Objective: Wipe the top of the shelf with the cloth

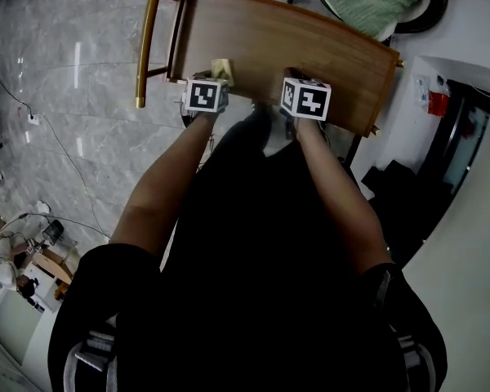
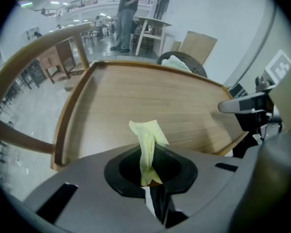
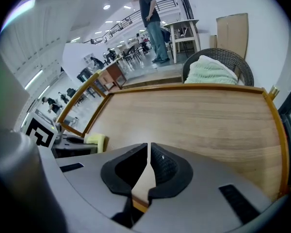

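Observation:
The wooden shelf top (image 1: 278,43) runs across the upper head view, with a raised lip round its edge (image 2: 70,120). My left gripper (image 1: 210,88) sits at its near edge, shut on a pale yellow cloth (image 2: 146,144) that sticks up from between the jaws. The cloth (image 1: 222,69) shows as a small yellow scrap just beyond the marker cube, and from the right gripper view it appears as a yellow cloth (image 3: 97,141) at the left. My right gripper (image 3: 149,155) is shut with nothing in it, hovering over the near edge of the shelf top (image 3: 194,120).
A gold rail (image 1: 147,35) curves along the shelf's left end. A wicker chair with a green cushion (image 3: 211,69) stands beyond the far edge. A person (image 3: 153,21) stands further back by a white table. Grey marble floor (image 1: 57,104) lies to the left.

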The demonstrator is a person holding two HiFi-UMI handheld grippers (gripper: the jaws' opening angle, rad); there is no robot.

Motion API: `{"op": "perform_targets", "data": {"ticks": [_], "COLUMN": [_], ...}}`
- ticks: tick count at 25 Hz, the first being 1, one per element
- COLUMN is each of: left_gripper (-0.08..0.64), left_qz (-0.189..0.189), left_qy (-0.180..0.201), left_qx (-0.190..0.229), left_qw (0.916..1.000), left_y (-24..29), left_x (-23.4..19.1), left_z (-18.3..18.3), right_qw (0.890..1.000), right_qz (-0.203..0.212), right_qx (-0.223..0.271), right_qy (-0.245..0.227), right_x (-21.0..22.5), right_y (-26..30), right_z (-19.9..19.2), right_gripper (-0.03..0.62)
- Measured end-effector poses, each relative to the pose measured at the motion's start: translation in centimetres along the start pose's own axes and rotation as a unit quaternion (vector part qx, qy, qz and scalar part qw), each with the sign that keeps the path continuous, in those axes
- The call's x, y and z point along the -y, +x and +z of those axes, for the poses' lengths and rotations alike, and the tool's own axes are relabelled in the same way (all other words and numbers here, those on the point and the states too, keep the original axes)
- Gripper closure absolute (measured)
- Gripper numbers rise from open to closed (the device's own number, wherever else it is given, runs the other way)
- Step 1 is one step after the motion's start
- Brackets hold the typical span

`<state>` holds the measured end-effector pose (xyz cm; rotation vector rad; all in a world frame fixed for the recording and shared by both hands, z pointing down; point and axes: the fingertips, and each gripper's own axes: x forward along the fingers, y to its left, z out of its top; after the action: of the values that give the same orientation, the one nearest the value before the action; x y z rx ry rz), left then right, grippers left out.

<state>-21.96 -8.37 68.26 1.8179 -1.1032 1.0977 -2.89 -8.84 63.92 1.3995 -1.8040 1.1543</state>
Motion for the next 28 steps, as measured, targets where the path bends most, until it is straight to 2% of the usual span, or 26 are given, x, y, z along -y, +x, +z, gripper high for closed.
{"op": "perform_targets", "data": {"ticks": [5, 10, 12, 15, 19, 22, 25, 28], "left_gripper": [0.526, 0.526, 0.526, 0.526, 0.526, 0.528, 0.528, 0.528], "left_qz": [0.018, 0.066, 0.07, 0.061, 0.077, 0.078, 0.066, 0.047], "left_qy": [-0.07, -0.085, -0.094, -0.101, -0.131, -0.139, -0.168, -0.15], "left_qx": [0.003, -0.007, -0.01, -0.001, -0.002, 0.01, -0.001, 0.019], "left_qw": [0.9974, 0.9942, 0.993, 0.993, 0.9884, 0.9872, 0.9836, 0.9874], "left_y": [-1.1, -1.9, -2.0, -1.7, -2.2, -1.7, -1.9, -2.3], "left_x": [-5.2, -9.9, -11.0, -11.5, -12.4, -12.7, -12.1, -10.9], "left_z": [-1.0, -2.1, -2.5, -2.0, -2.2, -2.2, -2.6, -1.4], "right_qw": [1.0, 1.0, 1.0, 1.0, 1.0, 1.0, 1.0, 0.999], "right_qz": [0.011, 0.005, 0.003, -0.006, -0.01, -0.01, -0.007, 0.023], "right_qx": [-0.003, -0.001, -0.001, -0.001, 0.004, 0.011, 0.019, 0.034], "right_qy": [-0.002, -0.005, -0.004, 0.0, -0.001, -0.001, 0.0, -0.013], "right_x": [-2.2, -2.8, -2.7, -2.4, -2.4, -2.3, -2.2, -2.7], "right_y": [1.2, 1.3, 1.3, 0.9, 0.4, 0.1, -0.5, -1.5], "right_z": [-0.1, -0.1, -0.2, -0.3, -0.3, -0.1, 0.3, 1.2], "right_gripper": [0.56, 0.56, 0.56, 0.56, 0.56, 0.56, 0.56, 0.56]}}
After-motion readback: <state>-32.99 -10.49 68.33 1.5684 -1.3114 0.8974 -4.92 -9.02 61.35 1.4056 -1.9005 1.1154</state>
